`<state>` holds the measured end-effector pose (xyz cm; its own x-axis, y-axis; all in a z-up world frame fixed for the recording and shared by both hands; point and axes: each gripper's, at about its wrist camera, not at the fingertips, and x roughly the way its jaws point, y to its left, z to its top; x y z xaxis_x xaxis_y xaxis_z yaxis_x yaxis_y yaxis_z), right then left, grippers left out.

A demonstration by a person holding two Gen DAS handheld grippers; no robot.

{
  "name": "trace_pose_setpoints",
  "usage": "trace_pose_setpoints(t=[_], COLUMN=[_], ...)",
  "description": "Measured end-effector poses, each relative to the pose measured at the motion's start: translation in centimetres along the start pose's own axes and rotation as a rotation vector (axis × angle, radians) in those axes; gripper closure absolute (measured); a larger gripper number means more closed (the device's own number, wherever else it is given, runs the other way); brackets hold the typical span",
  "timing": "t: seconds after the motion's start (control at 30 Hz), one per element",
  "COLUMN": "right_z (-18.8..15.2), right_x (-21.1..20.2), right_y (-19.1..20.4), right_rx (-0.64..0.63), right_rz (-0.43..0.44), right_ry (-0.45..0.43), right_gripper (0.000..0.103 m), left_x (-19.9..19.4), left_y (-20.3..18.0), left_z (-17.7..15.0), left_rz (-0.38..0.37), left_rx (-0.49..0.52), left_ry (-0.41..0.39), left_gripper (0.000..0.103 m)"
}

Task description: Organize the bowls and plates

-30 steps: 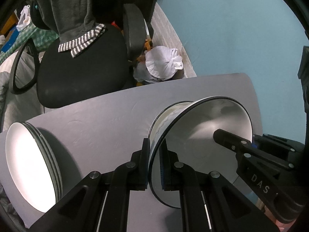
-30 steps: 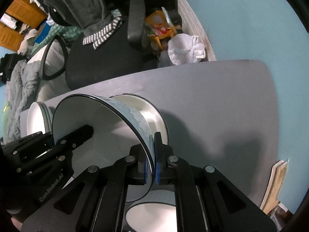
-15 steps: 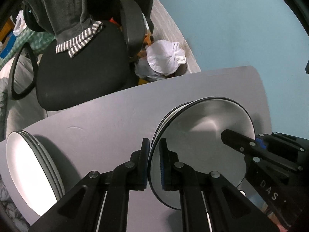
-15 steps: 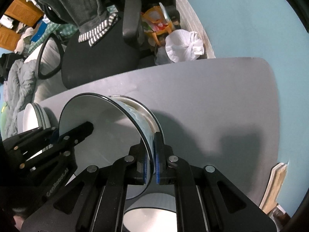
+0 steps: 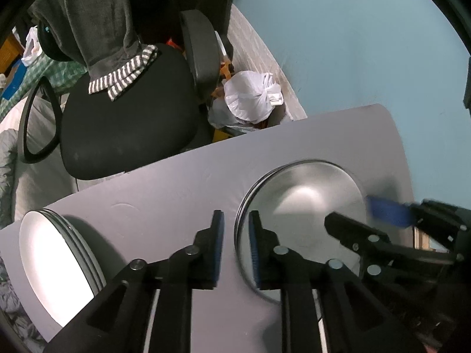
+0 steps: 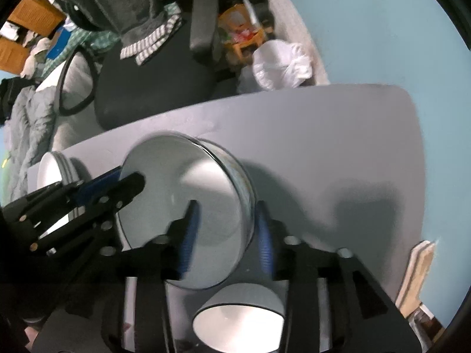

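Since a moment ago we have let go: the bowl [image 5: 300, 206] now sits nested in another on the grey worktop [image 5: 176, 188]. Our left gripper [image 5: 235, 244] and right gripper [image 6: 226, 235] both have jaws parted, straddling its rim. Stacked plates [image 5: 56, 267] rest at left.

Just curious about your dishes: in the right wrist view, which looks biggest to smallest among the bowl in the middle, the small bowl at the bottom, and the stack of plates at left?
1. Middle bowl.
2. Small bowl, though it is nearest the camera.
3. Stack of plates, partly hidden, so its rank is unsure.
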<state>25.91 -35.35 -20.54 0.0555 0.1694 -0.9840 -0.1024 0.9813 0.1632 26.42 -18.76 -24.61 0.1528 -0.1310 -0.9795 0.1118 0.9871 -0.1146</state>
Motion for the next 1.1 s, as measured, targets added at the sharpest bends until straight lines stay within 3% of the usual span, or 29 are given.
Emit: trace_pose_setpoints(t=[0.07, 0.17, 0.27, 0.4, 0.47, 0.67, 1.1], right_z=[0.1, 0.3, 0.1, -0.2, -0.4, -1.5, -4.3], right_x=[-0.5, -1.2, -2.3, -4.8, -6.0, -9.4, -14.9], right_y=[-0.3, -0.8, -1.1, -1.1, -0.9, -0.3, 2.1], right_rx=[0.008, 0.025, 0.031, 0.037, 0.038, 0.039, 0.032], right_rz=[-0.014, -0.011, -0.037, -0.061, -0.073, -0.102, -0.126], right_ry=[-0.028, -0.042, -0.071, -0.137, -0.168, -0.251, -0.372], right_gripper=[0.043, 0.043, 0.043, 0.041, 0.04, 0.039, 0.038], left_x=[-0.5, -1.7, -3.2, -5.5, -6.8, -10.8, -16.6], left_y=[0.1, 0.1, -0.1, -0.4, -0.6, -1.1, -0.6], left_z=[-0.1, -0.4, -0.8, -1.1, -1.2, -1.9, -4.4], left_rz=[-0.003, -0.003, 0.002, 0.002, 0.002, -0.005, -0.033], left_rx=[-0.004, -0.004, 0.009, 0.019, 0.025, 0.046, 0.058], left_ry=[-0.014, -0.042, -0.078, -0.133, -0.163, -0.26, -0.365], left_gripper=[0.079, 0.076, 0.063, 0.057, 0.046, 0.036, 0.034])
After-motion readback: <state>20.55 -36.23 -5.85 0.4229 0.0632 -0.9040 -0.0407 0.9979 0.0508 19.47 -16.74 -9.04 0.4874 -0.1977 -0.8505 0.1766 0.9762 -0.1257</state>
